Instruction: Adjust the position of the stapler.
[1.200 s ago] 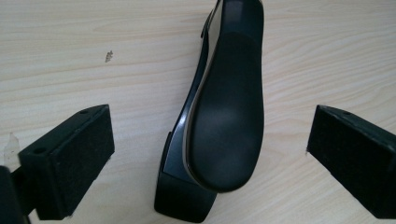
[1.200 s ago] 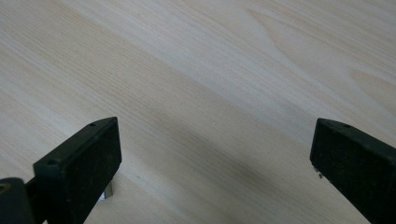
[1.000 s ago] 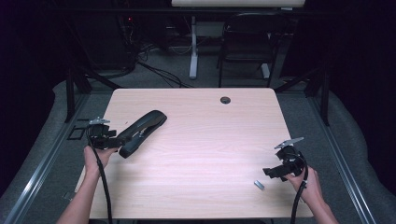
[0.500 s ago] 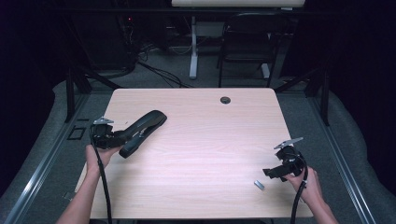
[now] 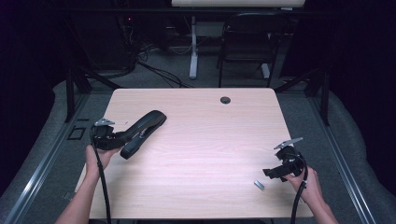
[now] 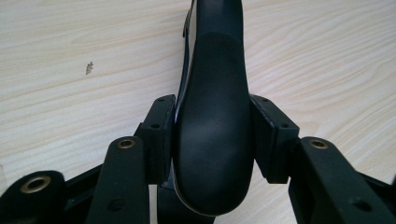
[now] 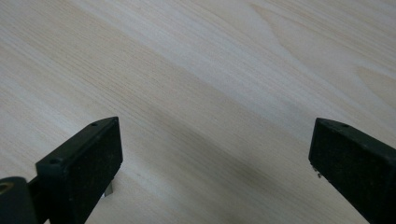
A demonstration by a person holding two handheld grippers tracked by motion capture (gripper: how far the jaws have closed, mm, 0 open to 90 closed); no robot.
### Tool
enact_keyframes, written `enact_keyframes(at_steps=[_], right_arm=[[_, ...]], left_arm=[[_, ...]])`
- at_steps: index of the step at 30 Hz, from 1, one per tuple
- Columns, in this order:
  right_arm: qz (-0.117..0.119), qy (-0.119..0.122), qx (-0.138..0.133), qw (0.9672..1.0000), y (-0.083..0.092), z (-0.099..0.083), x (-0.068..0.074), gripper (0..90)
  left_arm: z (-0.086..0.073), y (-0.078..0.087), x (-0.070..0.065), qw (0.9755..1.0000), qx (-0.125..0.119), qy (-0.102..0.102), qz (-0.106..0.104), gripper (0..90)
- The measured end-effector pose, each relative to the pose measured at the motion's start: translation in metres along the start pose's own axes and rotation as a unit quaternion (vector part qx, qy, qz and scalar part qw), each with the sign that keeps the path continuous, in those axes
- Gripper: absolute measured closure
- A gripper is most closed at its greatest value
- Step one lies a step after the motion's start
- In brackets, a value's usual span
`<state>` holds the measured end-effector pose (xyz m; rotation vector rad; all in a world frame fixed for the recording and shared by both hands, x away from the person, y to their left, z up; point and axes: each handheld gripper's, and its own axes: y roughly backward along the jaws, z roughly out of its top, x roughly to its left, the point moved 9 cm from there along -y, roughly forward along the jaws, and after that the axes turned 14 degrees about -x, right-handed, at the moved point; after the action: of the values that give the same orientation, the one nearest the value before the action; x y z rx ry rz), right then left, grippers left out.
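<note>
At the table's (image 5: 196, 140) left edge, one long black curved pad (image 5: 142, 133) is clamped at its near end between the pads of the left gripper (image 5: 122, 139), whose jaws have just been closing onto it; the rest extends away over the wood. Its surface is smooth, matte and rounded. The right gripper (image 5: 270, 172) is held wide open, well apart, just beside one small grey piece (image 5: 258, 185).

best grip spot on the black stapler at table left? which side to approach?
Grip the black stapler across its rounded rear end, coming from the table's left edge along its length. It narrows there to fit between the pads, as the left gripper shows: its jaws have just been closing and now flank that end.
</note>
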<state>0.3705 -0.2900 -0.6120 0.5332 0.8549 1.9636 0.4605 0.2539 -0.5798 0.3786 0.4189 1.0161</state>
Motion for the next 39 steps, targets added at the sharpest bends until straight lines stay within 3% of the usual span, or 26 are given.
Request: enact_keyframes(at_steps=[22, 39], right_arm=[[0.002, 0.002, 0.002, 1.0, 0.001, 0.0, 0.001, 2.5], [0.003, 0.005, 0.001, 1.0, 0.003, 0.0, 0.002, 2.6]], left_arm=[[-0.002, 0.002, -0.009, 0.9999, 0.014, -0.002, -0.003, 55.4], [-0.01, 0.012, -0.028, 0.9996, 0.029, 0.004, 0.004, 55.4]])
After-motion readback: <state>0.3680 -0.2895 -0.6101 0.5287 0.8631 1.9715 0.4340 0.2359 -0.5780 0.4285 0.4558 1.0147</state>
